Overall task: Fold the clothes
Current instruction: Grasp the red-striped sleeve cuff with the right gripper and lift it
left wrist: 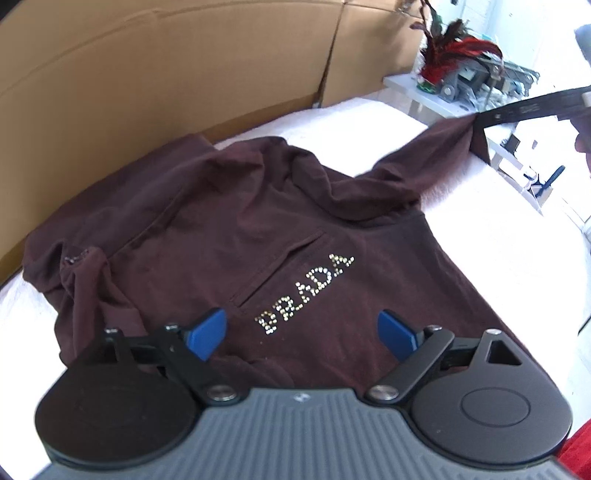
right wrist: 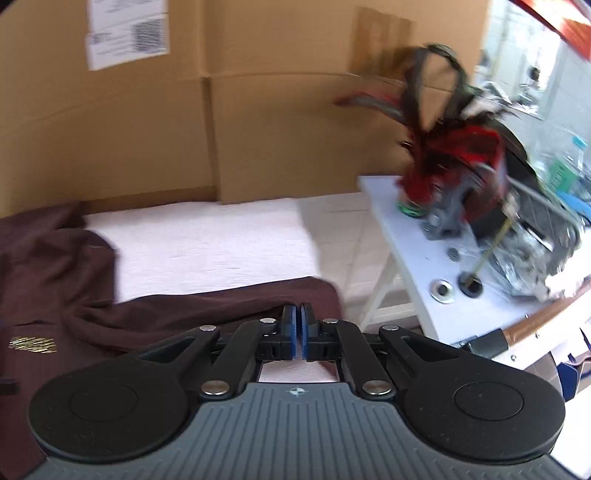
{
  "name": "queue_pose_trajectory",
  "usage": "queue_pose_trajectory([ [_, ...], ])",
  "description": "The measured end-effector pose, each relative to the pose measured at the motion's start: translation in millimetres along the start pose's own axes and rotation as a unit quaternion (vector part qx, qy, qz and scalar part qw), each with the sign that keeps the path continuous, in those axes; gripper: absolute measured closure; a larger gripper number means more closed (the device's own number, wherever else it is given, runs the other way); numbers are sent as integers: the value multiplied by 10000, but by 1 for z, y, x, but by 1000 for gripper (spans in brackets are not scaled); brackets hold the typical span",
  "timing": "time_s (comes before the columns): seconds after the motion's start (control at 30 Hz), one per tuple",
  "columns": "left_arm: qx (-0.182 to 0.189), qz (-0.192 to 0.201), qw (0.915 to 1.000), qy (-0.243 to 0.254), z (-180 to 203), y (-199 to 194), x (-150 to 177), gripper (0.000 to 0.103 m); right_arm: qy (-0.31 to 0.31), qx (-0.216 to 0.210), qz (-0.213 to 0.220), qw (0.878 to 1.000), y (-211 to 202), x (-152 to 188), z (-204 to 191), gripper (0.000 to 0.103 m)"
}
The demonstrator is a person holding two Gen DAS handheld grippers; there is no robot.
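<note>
We find the dark maroon cotton top point(left wrist: 229, 221) with a rhinestone logo point(left wrist: 304, 293) spread flat on the white towelled surface point(left wrist: 480, 236) before brown cardboard boxes point(left wrist: 147, 81). Our left gripper point(left wrist: 301, 334) hovers over its lower front, blue pads wide apart and empty. Our right gripper point(right wrist: 297, 332) is clamped together on the sleeve end point(right wrist: 221, 299), lifted off to the right.

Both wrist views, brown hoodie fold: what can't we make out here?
- Hoodie hem: left wrist view, hidden behind the left gripper.
- Sleeve cuff: right wrist view, the shut right gripper fingers cover it, so the pinch itself isn't visible.
- Label text on the cardboard: blurred.
- Side table clutter: motion-blurred, cut off by the right edge.
</note>
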State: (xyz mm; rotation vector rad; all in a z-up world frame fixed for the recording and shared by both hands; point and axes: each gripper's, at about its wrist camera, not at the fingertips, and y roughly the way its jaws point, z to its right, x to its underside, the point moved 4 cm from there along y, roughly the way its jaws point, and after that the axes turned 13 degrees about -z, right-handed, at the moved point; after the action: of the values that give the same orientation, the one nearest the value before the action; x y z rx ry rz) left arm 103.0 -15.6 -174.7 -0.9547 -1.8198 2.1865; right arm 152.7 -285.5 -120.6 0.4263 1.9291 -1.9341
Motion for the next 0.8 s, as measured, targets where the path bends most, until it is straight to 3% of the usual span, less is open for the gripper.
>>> queue_pose_trajectory([
  [0.07, -21, 59, 10000, -46, -1, -2, -2, 12, 188, -445, -269, 9985, -14, -4, -11, 103],
  [0.13, -57, 106, 9999, -60, -1, -5, -3, 10, 509, -1150, -624, 9901, -26, -2, -27, 103],
  [0.2, -93, 127, 9999, -67, -1, -7, -3, 10, 399, -1683, -736, 9822, -37, 5, -51, 103],
  [0.27, -91, 147, 9998, -63, 0, -10, -2, 10, -81, -1412, -416, 9891, -44, 12, -69, 97],
  [0.37, -102, 161, 9998, -28, 1, -14, 1, 9, -663, -266, 10, 9974, -28, 28, -69, 46],
  [0.4, -111, 159, 9998, -8, 3, -15, 2, 9, -812, 95, 78, 9966, -17, 33, -64, 43],
  [0.5, -108, 144, 9998, 44, 7, -17, 2, 9, -1181, 781, 118, 9899, 16, 42, -46, 43],
  [0.6, -72, 150, 9998, 126, 13, -17, -1, 10, -1236, 1112, -6, 9861, 47, 42, -25, 44],
  [0.73, -252, 238, 9978, 559, 34, -8, -19, 13, -570, 741, 239, 9953, 53, 29, -1, 54],
  [0.8, -359, 263, 9954, 844, 48, -2, -33, 13, -172, 505, 137, 9985, 55, 25, 5, 69],
])
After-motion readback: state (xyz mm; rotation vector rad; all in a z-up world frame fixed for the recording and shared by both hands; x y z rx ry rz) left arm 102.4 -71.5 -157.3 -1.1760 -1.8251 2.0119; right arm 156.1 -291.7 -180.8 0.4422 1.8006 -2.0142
